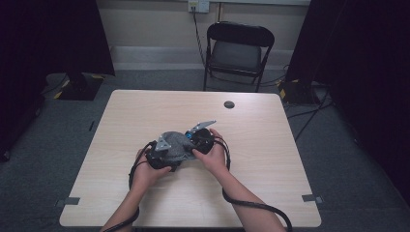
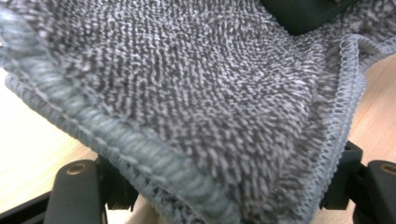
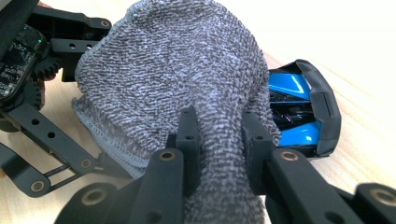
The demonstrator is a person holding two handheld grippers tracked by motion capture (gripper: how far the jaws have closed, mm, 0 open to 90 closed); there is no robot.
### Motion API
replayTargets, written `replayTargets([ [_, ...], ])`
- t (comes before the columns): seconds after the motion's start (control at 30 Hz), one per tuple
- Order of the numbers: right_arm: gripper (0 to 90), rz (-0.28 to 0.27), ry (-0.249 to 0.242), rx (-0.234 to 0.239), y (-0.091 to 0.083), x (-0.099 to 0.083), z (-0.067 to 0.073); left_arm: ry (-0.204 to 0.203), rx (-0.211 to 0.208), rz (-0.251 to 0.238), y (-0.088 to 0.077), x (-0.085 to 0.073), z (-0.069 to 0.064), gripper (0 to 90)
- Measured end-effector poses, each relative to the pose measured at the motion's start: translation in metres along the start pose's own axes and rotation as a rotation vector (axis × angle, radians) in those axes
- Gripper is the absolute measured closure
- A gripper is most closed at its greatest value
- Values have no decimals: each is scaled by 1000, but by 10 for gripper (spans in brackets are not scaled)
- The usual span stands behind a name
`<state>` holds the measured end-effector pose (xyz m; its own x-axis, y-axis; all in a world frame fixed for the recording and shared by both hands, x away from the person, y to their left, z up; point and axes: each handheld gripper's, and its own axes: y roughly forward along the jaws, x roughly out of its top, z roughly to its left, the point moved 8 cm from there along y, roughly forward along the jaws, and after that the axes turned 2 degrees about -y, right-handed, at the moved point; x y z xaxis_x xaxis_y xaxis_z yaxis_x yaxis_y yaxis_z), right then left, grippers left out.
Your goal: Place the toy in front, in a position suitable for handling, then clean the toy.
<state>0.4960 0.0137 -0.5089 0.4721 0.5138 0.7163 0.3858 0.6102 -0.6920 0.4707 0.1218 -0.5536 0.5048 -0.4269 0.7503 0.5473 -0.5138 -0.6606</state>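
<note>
Grey towel (image 1: 175,145) bunched mid-table (image 1: 145,111), draped over a blue-and-black toy car (image 3: 299,109); folding chair (image 1: 238,53) beyond the far edge. Right gripper (image 3: 217,135) jaws pinch a fold of the towel tight. Left gripper (image 1: 159,157) jaws spread wide, towel lying between them, no pinch visible.

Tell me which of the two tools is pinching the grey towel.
The right tool: its jaws squeeze a bunched fold of the grey towel. The left tool stands wide, the towel draped over it.
</note>
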Motion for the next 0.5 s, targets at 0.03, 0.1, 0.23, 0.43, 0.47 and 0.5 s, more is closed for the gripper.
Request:
replayTargets([
  [0.03, 733, -1, -5, -2, 0, 0, 0, 0, 0, 0, 0, 0, 0, 259],
  [0.1, 733, -1, -3, -3, 0, -1, 0, 0, 2, -1, 0, 0, 0, 260],
  [0.23, 733, 3, -4, -5, -2, -1, -1, -3, 0, 0, 0, 0, 0, 259],
  [0.43, 733, 17, -12, -19, -3, -1, -7, 4, 7, -1, 0, 0, 1, 259],
  [0.47, 733, 18, -12, -23, -3, -1, -8, 5, 7, 1, 0, 0, 1, 260],
  [0.5, 733, 18, -12, -23, -3, -1, -8, 5, 7, 1, 0, 0, 1, 260],
])
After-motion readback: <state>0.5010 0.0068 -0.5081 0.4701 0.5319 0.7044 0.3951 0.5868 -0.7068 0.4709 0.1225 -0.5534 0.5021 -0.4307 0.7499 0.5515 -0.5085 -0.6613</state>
